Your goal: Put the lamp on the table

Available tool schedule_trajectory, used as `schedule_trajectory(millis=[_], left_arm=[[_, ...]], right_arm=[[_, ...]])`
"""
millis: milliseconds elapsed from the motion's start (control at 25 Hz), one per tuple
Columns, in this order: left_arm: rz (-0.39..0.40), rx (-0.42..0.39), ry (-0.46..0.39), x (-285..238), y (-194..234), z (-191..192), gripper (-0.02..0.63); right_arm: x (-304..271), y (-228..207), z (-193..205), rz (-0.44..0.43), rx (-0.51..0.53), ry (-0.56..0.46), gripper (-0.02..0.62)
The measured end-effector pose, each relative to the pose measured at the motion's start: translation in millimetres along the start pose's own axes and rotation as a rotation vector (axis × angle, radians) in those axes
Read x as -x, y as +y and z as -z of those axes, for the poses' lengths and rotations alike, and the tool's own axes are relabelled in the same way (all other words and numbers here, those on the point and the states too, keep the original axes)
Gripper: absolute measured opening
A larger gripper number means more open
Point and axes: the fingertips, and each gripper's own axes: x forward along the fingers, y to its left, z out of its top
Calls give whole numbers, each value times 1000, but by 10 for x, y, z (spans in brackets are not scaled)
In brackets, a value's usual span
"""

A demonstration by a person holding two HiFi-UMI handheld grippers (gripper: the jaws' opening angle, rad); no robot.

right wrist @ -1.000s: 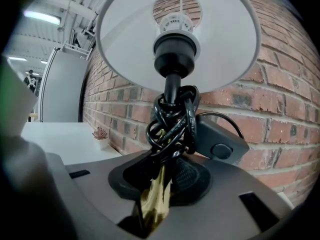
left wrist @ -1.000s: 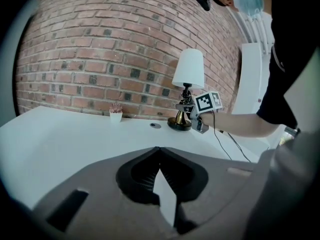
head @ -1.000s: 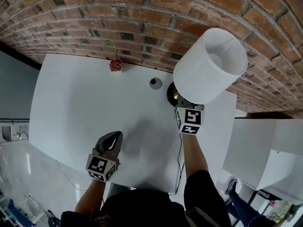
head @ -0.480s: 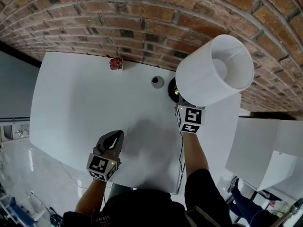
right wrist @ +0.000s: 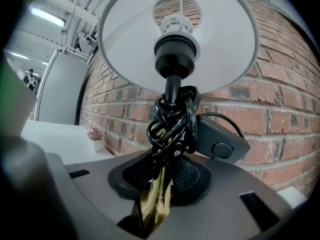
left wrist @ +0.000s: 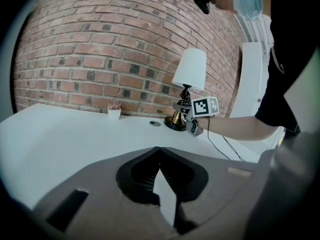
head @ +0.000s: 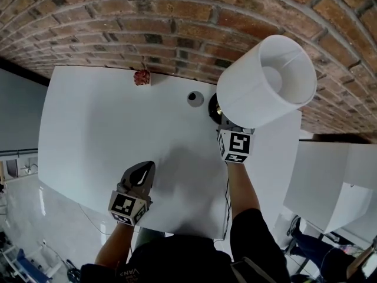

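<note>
The lamp has a white shade (head: 265, 81) and a brass stem (right wrist: 156, 199), and its dark round base (head: 213, 105) rests on the white table (head: 100, 128) near the brick wall. My right gripper (head: 227, 126) has the brass stem between its pads, which still touch it while the jaws are opening. A bundled black cord (right wrist: 172, 119) and its switch (right wrist: 220, 141) hang on the stem just above the jaws. My left gripper (head: 143, 168) is shut and empty, resting over the table's front part. The left gripper view shows the lamp (left wrist: 190, 74) upright at the far right.
A small potted plant (head: 142, 78) stands at the table's back edge against the brick wall. A round grommet (head: 195, 98) lies just left of the lamp base. The lamp's cable (head: 227, 199) runs off the front edge. A white cabinet (head: 330, 181) stands to the right.
The lamp shade has swayed slightly to the right and upward in the head view. The left gripper has stayed where it was.
</note>
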Motion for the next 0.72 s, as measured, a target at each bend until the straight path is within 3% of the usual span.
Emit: schedule_trajectory(millis=[240, 480, 720], left_arm=[[36, -5, -19, 50, -80, -72, -2], [85, -14, -62, 204, -147, -193, -2], [148, -20, -105, 424, -282, -291, -2]], right_arm=[[147, 8, 104, 25, 13, 74, 173], [603, 30, 44, 52, 7, 104, 179], [1296, 73, -260, 132, -37, 65, 175]])
